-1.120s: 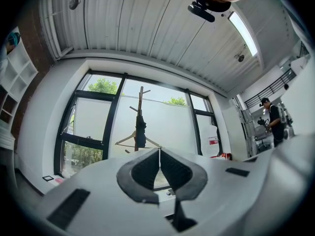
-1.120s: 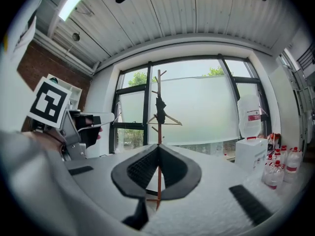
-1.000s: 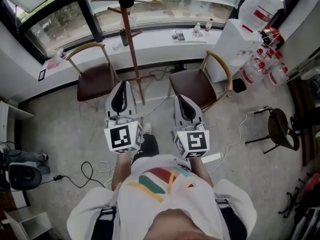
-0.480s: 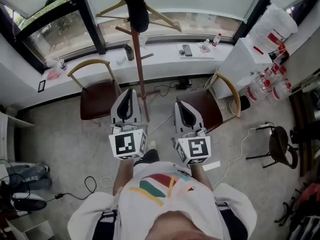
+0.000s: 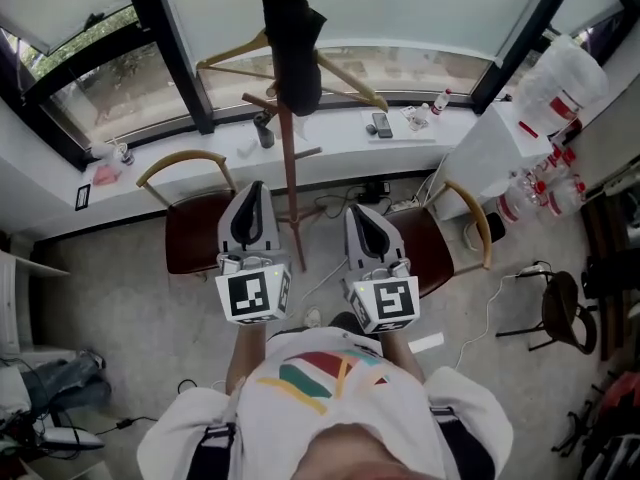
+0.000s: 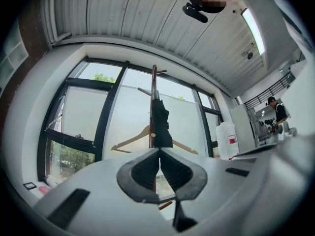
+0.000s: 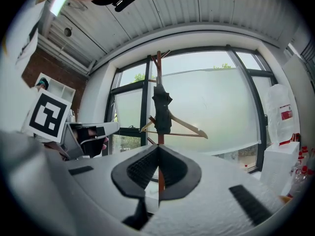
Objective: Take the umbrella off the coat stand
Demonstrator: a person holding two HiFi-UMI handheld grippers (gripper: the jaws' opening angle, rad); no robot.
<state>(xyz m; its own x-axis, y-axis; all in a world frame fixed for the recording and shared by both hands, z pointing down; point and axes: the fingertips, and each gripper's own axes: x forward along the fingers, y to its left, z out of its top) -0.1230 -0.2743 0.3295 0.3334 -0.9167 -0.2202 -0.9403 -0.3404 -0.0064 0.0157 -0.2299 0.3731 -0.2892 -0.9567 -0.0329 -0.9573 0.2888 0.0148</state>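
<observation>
While the left tongs [image 5: 250, 190] and right tongs [image 5: 362, 211] were shut and empty, the umbrella [image 5: 293, 48] hung well apart; getting close and opening looked next.

Open air leads to the coat stand [image 5: 291, 183], where a wooden hanger [image 5: 232, 50] juts out either side of the umbrella [image 5: 292, 53], and two chairs [image 5: 195, 230] flank its foot.

Head camera: looking steeply down; gripper cameras: facing forward along their jaws (all sharing the nearby coat stand [image 5: 289, 178]).
</observation>
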